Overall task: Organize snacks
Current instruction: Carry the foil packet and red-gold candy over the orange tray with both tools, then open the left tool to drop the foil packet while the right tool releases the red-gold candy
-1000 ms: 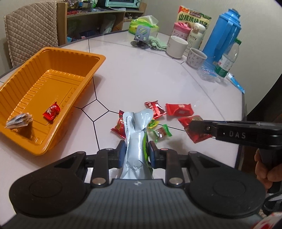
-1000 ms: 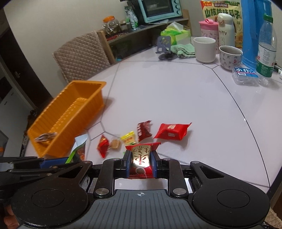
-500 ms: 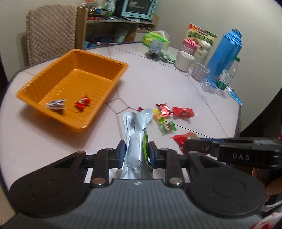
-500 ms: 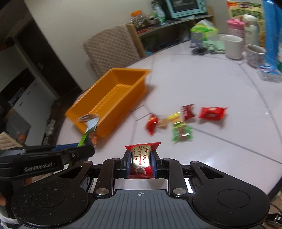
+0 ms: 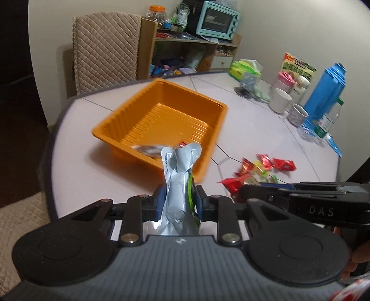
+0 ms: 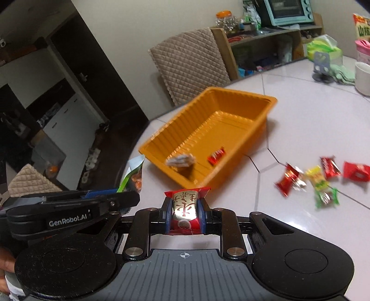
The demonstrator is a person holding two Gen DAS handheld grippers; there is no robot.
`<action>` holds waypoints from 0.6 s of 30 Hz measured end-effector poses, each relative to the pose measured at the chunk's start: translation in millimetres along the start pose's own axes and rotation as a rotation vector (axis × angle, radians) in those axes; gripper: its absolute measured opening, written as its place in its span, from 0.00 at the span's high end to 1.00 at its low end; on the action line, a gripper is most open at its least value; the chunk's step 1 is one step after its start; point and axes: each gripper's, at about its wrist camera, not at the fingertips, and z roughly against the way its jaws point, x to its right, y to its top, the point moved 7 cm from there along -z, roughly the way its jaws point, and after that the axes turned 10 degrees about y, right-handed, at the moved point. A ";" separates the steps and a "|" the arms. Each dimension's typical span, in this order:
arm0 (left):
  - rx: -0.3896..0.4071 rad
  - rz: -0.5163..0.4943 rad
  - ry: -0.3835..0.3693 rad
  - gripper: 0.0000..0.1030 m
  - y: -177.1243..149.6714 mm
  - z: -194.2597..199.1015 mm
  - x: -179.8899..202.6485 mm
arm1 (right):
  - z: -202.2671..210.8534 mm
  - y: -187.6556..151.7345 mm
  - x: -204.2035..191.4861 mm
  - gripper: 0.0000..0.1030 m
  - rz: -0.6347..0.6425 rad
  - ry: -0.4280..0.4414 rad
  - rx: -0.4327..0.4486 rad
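Note:
My left gripper (image 5: 179, 200) is shut on a silver and green snack pouch (image 5: 179, 183) that stands up between its pads, just short of the near wall of the orange tray (image 5: 159, 101). My right gripper (image 6: 184, 213) is shut on a red and gold snack packet (image 6: 185, 208), also in front of the orange tray (image 6: 261, 97). Inside the tray lie a grey wrapped snack (image 6: 181, 159) and a small red candy (image 6: 216, 156). Several loose red, yellow and green snacks (image 6: 312, 179) lie on the white table to the tray's right. Each gripper shows in the other's view, holding its packet.
At the table's far side stand a blue thermos (image 5: 323, 92), a water bottle (image 5: 329, 118), two cups (image 5: 279, 100), a pink flask, a tissue pack and a snack bag. A quilted chair (image 5: 104, 46) and a shelf with a toaster oven (image 5: 217, 20) stand behind. The table edge is near on the left.
Both grippers have swung left from above the loose snacks toward the orange tray, each still holding its packet. The loose snacks now lie off to the right.

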 end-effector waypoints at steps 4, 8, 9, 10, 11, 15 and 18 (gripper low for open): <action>0.015 -0.011 0.000 0.76 17.5 -8.7 -18.0 | -22.2 20.8 -8.1 0.77 0.005 -0.028 0.034; 0.031 -0.038 -0.009 0.76 41.4 -25.3 -26.2 | -46.0 43.8 -7.8 0.77 0.010 -0.083 0.057; 0.032 -0.047 -0.011 0.76 48.0 -30.6 -26.4 | -50.0 48.6 -6.7 0.77 0.007 -0.096 0.062; 0.036 -0.061 -0.015 0.76 55.0 -35.6 -26.2 | -55.3 54.6 -5.2 0.77 0.004 -0.107 0.071; 0.039 -0.073 -0.020 0.76 62.1 -41.1 -25.2 | -58.4 59.8 -3.8 0.77 0.003 -0.117 0.076; 0.039 -0.111 -0.034 0.76 85.5 -65.0 -19.8 | -74.2 79.5 5.8 0.77 -0.002 -0.154 0.089; 0.028 -0.131 -0.042 0.76 98.1 -84.2 -16.1 | -86.3 90.7 17.2 0.77 -0.012 -0.182 0.088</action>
